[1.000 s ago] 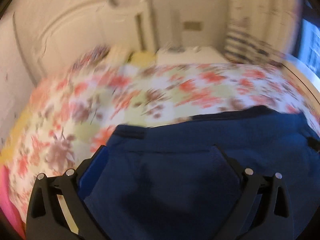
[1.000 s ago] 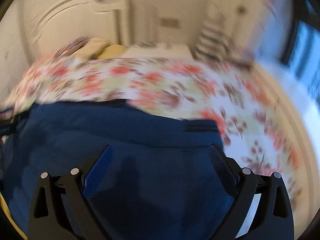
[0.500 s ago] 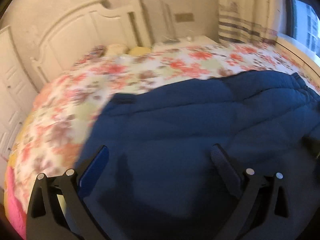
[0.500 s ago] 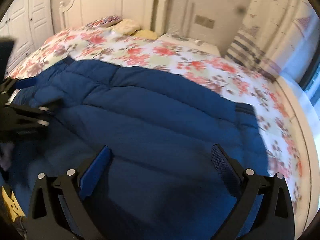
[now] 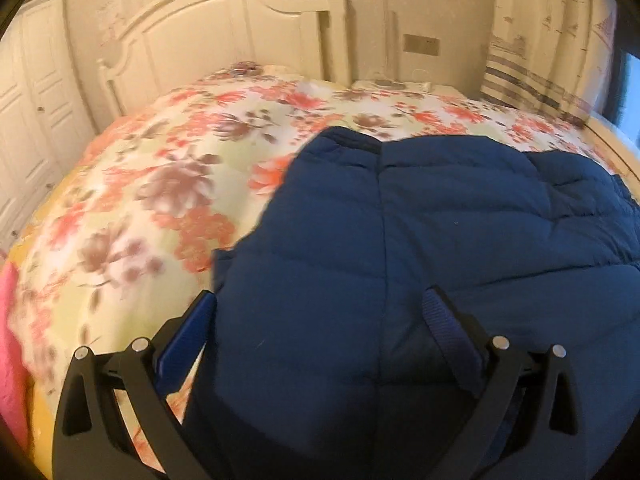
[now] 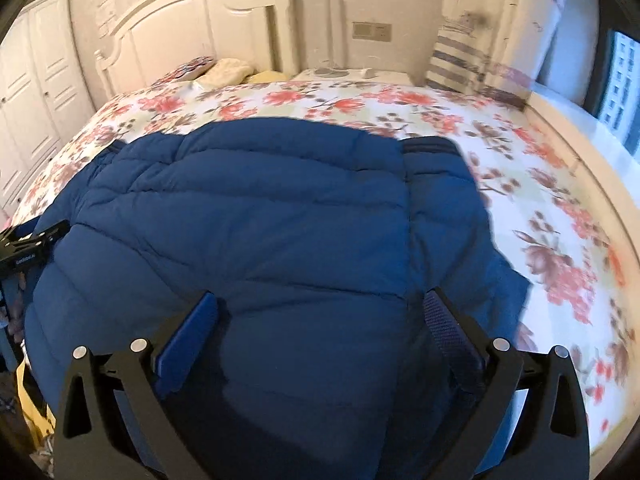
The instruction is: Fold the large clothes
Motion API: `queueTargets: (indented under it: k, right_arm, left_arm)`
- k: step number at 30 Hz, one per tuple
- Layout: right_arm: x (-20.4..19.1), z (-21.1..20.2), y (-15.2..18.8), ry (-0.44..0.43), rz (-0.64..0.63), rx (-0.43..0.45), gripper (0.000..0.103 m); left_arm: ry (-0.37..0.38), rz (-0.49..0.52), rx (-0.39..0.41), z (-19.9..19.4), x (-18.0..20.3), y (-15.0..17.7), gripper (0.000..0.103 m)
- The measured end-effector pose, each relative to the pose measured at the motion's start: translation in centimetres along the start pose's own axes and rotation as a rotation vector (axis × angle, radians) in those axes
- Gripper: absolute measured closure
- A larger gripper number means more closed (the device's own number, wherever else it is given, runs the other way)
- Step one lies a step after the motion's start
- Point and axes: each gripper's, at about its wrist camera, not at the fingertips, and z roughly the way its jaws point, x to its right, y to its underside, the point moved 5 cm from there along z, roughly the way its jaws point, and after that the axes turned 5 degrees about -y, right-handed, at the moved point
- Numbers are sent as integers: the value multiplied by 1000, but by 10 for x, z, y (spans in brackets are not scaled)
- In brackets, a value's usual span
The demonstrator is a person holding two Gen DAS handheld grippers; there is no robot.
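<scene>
L to R across the bed [image 6: 568,184]: white wardrobe doors [image 6: 36,80] stand off the bed's L edge, and a white headboard [image 6: 192,28] runs along the far edge, w/ pillows [image 6: 228,70] at its foot. Floral quilt [image 5: 160,184] covers the whole top.

Left claw [image 5: 320,312] sits low over the near-L part of the bed, fingers spread wide apart, nothing pinched between them. Its L finger [image 5: 188,336] is over the quilt right at the coat's L border; its R finger [image 5: 448,328] is over the coat. The right wrist view catches a black piece of this tool at the coat's L side.

The blue puffer coat [image 6: 260,220] lies spread flat, quilted side up, across the near-middle of the bed, reaching from near the L edge toward the R half. A ribbed cuff [image 6: 430,146] shows at its far-R corner.

Right claw [image 6: 320,312] hovers over the coat's near-R part, fingers wide apart too, gripping nothing; both fingers frame blue fabric.

Past the bed's far-R corner: nightstand [image 6: 352,74], wall switch plate [image 6: 372,31], striped curtain [image 6: 460,60], window [image 6: 620,92].
</scene>
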Motion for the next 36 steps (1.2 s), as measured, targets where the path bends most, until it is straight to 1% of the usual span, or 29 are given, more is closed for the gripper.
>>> queueTargets:
  k: [1,2,4,5,6,7,8,9,10,11,12,13,17,19,20,22,24,25,26,28,29,30,31,32,34,35,36]
  right_arm:
    - [-5,-9,2,-10,-4,13,5]
    - [-16,-21,4,-39,-30,41,5]
    - [-39,-41,8,-74,-103,89,5]
    - [-55,-50,13,-91,-156,109,5]
    - [-65,-54,18,-103,-192,115,5]
    - [-78,-53,26,-115,-234,104,5]
    - [-88,-43,36,-117,-266,71,5]
    - [-93,-32,43,-114,-279,43,5]
    - [-94,-19,50,-100,-271,36,4]
    - [-94,-15,53,-97,-268,72,4]
    - [-95,-13,54,-84,-287,78,4]
    - [-96,-13,56,-79,-300,73,4]
    - [-95,-19,52,-81,-300,30,5]
    - [-86,-29,49,-67,-280,46,5]
    - [-76,-39,46,-39,-260,74,5]
    - [-53,-51,44,-1,-215,105,5]
    - [-25,-55,50,15,-155,101,5]
    - [-15,-51,55,12,-131,84,5]
    - [-1,-43,64,-33,-83,68,5]
    - [11,-35,71,-121,-12,89,4]
    - [10,-34,73,-113,-18,98,4]
    - [8,-33,72,-91,-34,97,4]
    - [6,-34,71,-72,-45,92,4]
    - [5,-34,70,-64,-53,83,4]
    - [6,-37,68,-64,-45,70,5]
    - [8,-41,67,-49,-31,70,5]
    - [8,-48,67,-17,-23,82,5]
  left_arm:
    - [-7,-2,10,-8,0,1,4]
    - [6,-1,32,-18,1,1,5]
    - [64,20,122,-55,12,1,5]
    - [75,33,154,-68,18,2,4]
    - [91,63,196,-83,30,4,4]
    - [106,91,218,-92,41,7,3]
    - [120,116,221,-95,53,11,2]
    - [138,163,191,-88,72,22,2]
    - [134,209,143,-74,87,32,2]
    - [108,234,119,-63,96,40,2]
    - [84,222,170,-58,99,47,2]
    - [80,218,196,-57,99,50,2]
    - [115,229,147,-56,93,48,2]
    - [107,203,126,-63,76,44,2]
    - [97,190,132,-66,66,44,2]
    - [37,145,156,-75,34,44,2]
    - [-10,98,137,-71,4,48,2]
    - [-28,73,105,-63,-11,53,2]
    - [-12,53,64,-53,-22,60,2]
    - [85,-10,37,-43,-31,68,2]
    - [96,-29,32,-41,-32,70,2]
    - [82,-21,38,-40,-30,70,2]
    - [48,6,55,-41,-26,69,2]
    - [8,39,74,-43,-21,67,2]
    - [-42,82,94,-47,-15,67,2]
    - [-49,88,96,-47,-14,67,2]
    - [-47,84,90,-47,-14,67,2]
